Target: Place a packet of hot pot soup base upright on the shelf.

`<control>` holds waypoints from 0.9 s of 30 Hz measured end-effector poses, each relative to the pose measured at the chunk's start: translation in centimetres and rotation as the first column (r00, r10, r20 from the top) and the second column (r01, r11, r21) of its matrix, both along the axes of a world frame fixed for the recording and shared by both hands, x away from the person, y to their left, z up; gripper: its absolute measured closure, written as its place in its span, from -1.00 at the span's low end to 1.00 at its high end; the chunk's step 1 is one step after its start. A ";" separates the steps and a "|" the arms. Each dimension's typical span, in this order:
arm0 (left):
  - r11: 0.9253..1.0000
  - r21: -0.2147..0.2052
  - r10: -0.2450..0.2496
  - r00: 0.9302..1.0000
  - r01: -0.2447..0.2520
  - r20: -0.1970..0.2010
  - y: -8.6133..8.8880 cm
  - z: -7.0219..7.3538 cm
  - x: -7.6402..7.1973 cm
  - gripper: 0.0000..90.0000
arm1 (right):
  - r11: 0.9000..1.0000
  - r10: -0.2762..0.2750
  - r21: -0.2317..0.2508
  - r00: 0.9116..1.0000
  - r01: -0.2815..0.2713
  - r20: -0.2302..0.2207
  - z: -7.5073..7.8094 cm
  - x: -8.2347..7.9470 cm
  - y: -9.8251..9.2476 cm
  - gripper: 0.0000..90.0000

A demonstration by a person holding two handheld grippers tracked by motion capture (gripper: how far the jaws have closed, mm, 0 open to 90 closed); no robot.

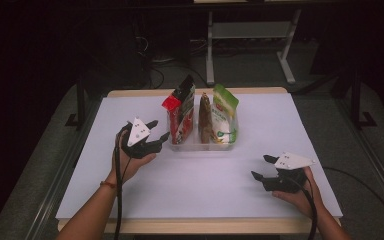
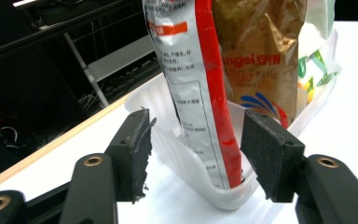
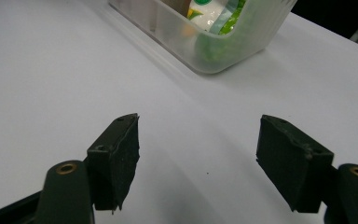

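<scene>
The left gripper [image 1: 156, 131] is sitting just beside the near left end of a clear plastic tray [image 1: 202, 146], its jaws spread and pinching nothing. In the left gripper view the tray's rounded end [image 2: 223, 193] and the red-and-silver packet [image 2: 200, 93] standing in it are lying between the two pads, apart from both. Beyond that packet, a brown packet [image 2: 261, 56] and a green-and-white packet [image 1: 225, 115] are standing upright in the same tray. The right gripper [image 1: 261, 167] is resting low over the white tabletop [image 1: 205, 185], well apart from the tray, which is lying ahead of its open, empty jaws [image 3: 242, 42].
</scene>
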State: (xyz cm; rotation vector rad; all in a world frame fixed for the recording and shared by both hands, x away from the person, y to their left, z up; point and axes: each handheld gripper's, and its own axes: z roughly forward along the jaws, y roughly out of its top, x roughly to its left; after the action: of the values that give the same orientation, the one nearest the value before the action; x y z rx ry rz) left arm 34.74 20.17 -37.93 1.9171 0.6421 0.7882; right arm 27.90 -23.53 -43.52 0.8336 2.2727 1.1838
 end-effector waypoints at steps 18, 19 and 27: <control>0.997 0.071 -0.001 0.999 0.004 -0.050 2.3 -1.0 -0.3 -0.31 | 0.997 0.005 -0.077 1.000 -0.003 0.027 0.4 -0.1 0.6 -0.37; 0.997 0.075 0.000 0.999 0.004 -0.052 2.5 -1.1 -0.4 -0.32 | 0.997 0.006 -0.080 1.000 -0.004 0.027 0.4 -0.1 0.6 -0.37; 0.996 0.079 -0.023 0.997 0.029 -0.078 3.9 -1.8 -0.7 -0.39 | 0.995 -0.002 -0.099 1.000 0.004 0.019 0.4 0.1 0.5 -0.38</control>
State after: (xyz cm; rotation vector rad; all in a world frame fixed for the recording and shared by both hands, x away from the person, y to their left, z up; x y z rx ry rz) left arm 34.07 24.12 -39.75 2.0334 0.6394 0.7364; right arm 28.04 -23.04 -43.17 0.7842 2.2938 1.0633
